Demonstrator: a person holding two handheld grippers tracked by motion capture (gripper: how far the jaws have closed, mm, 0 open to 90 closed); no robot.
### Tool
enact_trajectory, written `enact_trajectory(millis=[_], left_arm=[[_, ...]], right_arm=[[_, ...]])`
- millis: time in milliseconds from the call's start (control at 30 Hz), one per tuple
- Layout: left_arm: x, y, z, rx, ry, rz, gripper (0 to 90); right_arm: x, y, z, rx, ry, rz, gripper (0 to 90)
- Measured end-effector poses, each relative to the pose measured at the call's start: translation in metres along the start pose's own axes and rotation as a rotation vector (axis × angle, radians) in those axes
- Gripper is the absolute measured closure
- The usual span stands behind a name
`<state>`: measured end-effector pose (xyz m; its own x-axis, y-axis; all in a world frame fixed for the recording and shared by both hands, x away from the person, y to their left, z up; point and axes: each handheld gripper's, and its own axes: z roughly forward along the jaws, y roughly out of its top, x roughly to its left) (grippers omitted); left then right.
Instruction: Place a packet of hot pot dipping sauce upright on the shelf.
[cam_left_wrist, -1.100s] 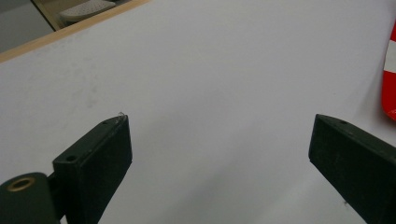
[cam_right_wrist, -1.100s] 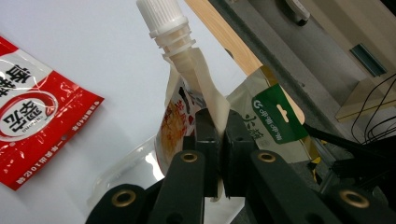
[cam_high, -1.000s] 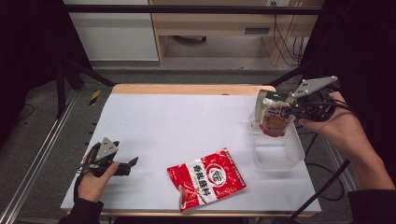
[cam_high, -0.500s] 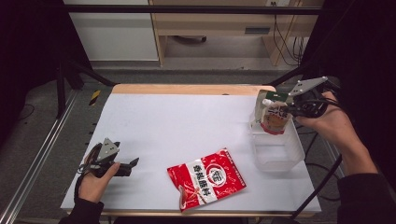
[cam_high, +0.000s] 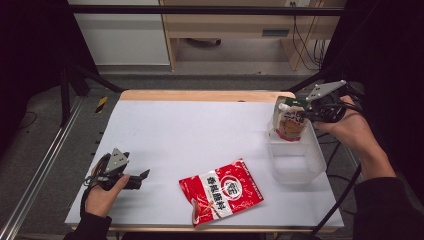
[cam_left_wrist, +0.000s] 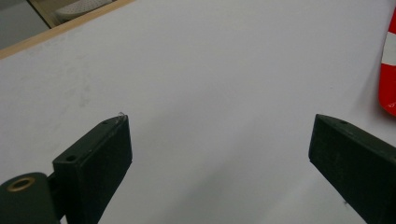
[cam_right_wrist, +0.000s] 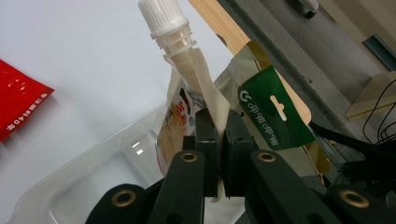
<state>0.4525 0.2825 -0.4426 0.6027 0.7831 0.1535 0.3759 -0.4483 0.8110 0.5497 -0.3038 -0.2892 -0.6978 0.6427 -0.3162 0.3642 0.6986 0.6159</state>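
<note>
Now our right gripper (cam_right_wrist: 218, 140) pinches the glossy spouted pouch (cam_high: 289, 121) over the clear plastic tub (cam_high: 298, 161); our left gripper (cam_left_wrist: 219, 154) gapes wide above the matte white table (cam_high: 200, 135).

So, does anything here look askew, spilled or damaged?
Nothing spilled or damaged. The red sachet lies askew on the table, and the right gripper holds the spouted pouch over the clear tray.

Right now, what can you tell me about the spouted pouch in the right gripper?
The spouted pouch is a soft, glossy stand-up pack with a white ribbed screw cap on a plastic spout and a red and cream printed front. It hangs roughly upright, the right gripper shut on its upper side seam, at the far end of the clear plastic tray, beside a green-topped packet.
</note>
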Motion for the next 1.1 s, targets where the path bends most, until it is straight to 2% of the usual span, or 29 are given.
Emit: enact_trajectory(millis=[167, 633, 1100], left_arm=[[0.000, 0.000, 0.000, 0.000, 0.000, 0.000, 6.1], [0.001, 0.000, -0.001, -0.001, -0.001, 0.001, 6.1], [0.001, 0.000, -0.001, -0.001, -0.003, 0.001, 6.1]], right_arm=[[-0.002, 0.000, 0.004, -0.001, -0.004, -0.009, 87.4], [0.001, -0.005, 0.006, -0.028, 0.024, -0.007, 87.3], [0.006, -0.013, 0.019, -0.010, 0.050, 0.010, 87.2]])
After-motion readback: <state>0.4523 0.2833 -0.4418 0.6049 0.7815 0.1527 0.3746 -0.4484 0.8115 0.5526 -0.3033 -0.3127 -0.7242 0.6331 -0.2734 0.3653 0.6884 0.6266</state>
